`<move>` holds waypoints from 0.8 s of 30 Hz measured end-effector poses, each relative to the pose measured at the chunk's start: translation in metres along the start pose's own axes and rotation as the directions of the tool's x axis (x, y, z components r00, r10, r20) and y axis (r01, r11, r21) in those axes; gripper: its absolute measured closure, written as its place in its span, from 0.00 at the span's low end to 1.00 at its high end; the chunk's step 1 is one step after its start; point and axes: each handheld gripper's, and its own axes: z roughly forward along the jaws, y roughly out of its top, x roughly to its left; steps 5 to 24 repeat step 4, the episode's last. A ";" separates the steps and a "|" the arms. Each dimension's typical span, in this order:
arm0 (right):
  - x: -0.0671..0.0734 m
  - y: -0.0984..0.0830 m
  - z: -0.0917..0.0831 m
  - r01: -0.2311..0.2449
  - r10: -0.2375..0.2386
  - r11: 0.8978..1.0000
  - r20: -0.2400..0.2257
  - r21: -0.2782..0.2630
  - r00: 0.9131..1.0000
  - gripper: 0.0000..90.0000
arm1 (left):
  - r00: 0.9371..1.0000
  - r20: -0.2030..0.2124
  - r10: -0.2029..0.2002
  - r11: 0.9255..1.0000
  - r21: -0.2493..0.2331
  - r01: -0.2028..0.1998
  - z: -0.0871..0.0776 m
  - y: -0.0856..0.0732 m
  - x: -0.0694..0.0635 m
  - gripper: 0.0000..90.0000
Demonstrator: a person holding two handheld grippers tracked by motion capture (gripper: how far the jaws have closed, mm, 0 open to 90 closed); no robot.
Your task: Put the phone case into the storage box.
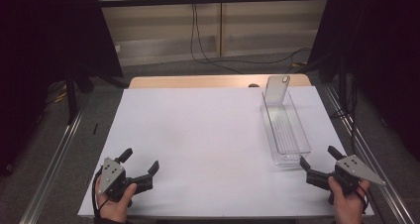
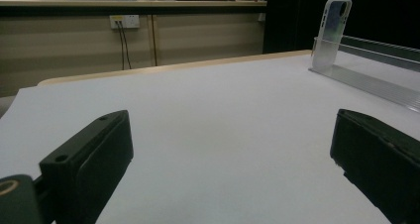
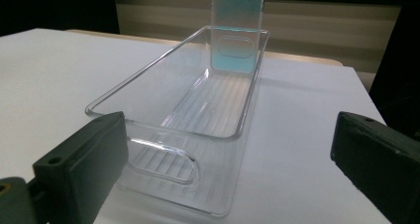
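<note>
- The left gripper (image 1: 141, 160) rests on the white table sheet (image 1: 208, 135), well to the left of the clear, long plastic bin (image 1: 286, 132), jaws spread and empty.
- The right gripper (image 1: 318, 157) sits just before the bin's near end, jaws released, holding nothing.
- A translucent phone case (image 1: 277, 89) stands upright, leaning at the bin's far end.

The high view looks forward and down over the whole white surface (image 1: 208, 135) from the person's side, while each gripper view sits low between its own black jaws, the right one close to the clear bin (image 3: 198, 110) that all three share.
</note>
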 end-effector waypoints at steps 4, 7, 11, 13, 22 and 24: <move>0.002 0.001 0.003 0.023 -0.023 1.000 -0.009 0.002 1.000 0.01 | 1.000 -0.003 0.002 1.000 0.030 -0.002 0.004 -0.002 0.000 0.03; 0.002 0.001 0.003 0.023 -0.023 1.000 -0.009 0.002 1.000 0.01 | 1.000 -0.003 0.002 1.000 0.030 -0.002 0.004 -0.002 0.000 0.03; 0.002 0.001 0.003 0.023 -0.023 1.000 -0.009 0.002 1.000 0.01 | 1.000 -0.003 0.002 1.000 0.030 -0.002 0.004 -0.002 0.000 0.03; 0.002 0.001 0.003 0.023 -0.023 1.000 -0.009 0.002 1.000 0.01 | 1.000 -0.003 0.002 1.000 0.030 -0.002 0.004 -0.002 0.000 0.03; 0.002 0.001 0.003 0.023 -0.023 1.000 -0.009 0.002 1.000 0.01 | 1.000 -0.003 0.002 1.000 0.030 -0.002 0.004 -0.002 0.000 0.03; 0.002 0.001 0.003 0.023 -0.023 1.000 -0.009 0.002 1.000 0.01 | 1.000 -0.003 0.002 1.000 0.030 -0.002 0.004 -0.002 0.000 0.03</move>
